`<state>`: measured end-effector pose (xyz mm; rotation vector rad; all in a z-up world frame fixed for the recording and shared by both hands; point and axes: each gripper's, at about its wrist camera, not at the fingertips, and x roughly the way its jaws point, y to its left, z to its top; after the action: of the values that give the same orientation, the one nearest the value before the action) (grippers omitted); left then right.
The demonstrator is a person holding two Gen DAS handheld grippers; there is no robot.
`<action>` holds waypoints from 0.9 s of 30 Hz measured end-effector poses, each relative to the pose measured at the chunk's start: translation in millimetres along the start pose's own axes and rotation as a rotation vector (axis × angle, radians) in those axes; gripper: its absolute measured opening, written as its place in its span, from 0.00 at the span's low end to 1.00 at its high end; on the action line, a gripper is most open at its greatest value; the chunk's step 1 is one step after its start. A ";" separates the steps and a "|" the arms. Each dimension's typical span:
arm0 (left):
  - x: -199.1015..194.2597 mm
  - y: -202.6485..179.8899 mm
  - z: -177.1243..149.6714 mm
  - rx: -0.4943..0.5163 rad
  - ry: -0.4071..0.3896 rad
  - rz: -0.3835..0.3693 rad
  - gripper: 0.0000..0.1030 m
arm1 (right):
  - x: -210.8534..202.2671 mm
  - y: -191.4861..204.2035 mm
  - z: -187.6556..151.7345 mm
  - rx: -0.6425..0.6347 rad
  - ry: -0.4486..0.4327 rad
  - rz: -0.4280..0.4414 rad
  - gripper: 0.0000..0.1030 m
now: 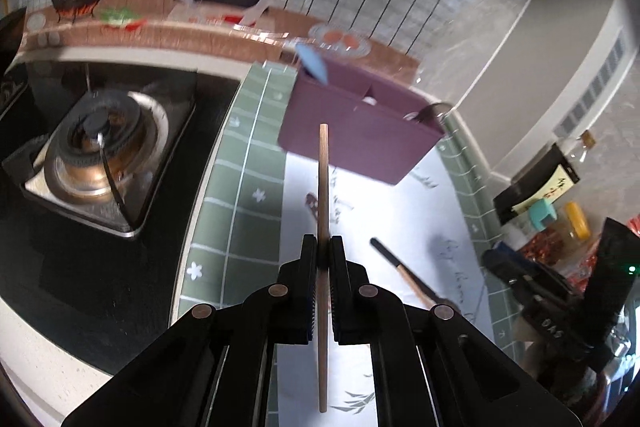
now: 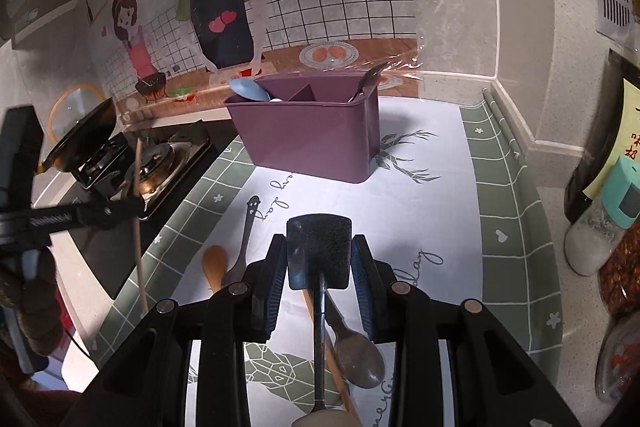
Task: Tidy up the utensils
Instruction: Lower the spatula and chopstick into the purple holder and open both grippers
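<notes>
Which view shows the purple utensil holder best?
The right wrist view: the purple utensil holder appears sharp and whole, dividers and a blue spoon visible. The left wrist view shows it blurred, partly behind the chopstick clamped in the left tool.

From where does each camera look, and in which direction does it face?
Left wrist: sits behind the left gripper, shut on a chopstick, facing the purple box and stove; the right gripper shows at right.
Right wrist: sits behind the open right gripper, over a spatula, facing the box; the left gripper shows at left.
Shared: box, mat, chopstick, stove.
</notes>
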<state>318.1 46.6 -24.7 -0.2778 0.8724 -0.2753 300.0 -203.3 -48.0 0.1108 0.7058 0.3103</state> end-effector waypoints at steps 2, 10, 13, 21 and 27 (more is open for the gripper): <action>-6.4 -2.8 3.1 0.007 -0.014 -0.015 0.05 | -1.0 2.8 1.2 -0.001 0.003 0.019 0.28; -86.2 -42.7 87.6 0.093 -0.282 -0.170 0.05 | -70.5 25.9 86.8 -0.077 -0.253 0.042 0.28; -117.8 -60.1 138.1 0.110 -0.430 -0.219 0.06 | -112.1 40.4 147.2 -0.122 -0.429 -0.009 0.28; -97.3 -67.8 199.8 0.116 -0.665 -0.152 0.06 | -98.6 29.2 223.9 -0.047 -0.567 -0.080 0.28; -29.3 -58.6 207.1 0.128 -0.618 -0.115 0.06 | -32.4 19.8 225.2 -0.036 -0.480 -0.081 0.28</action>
<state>454.6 28.5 143.2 -0.2730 0.2277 -0.3269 419.0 -193.9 146.7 0.1171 0.2276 0.2073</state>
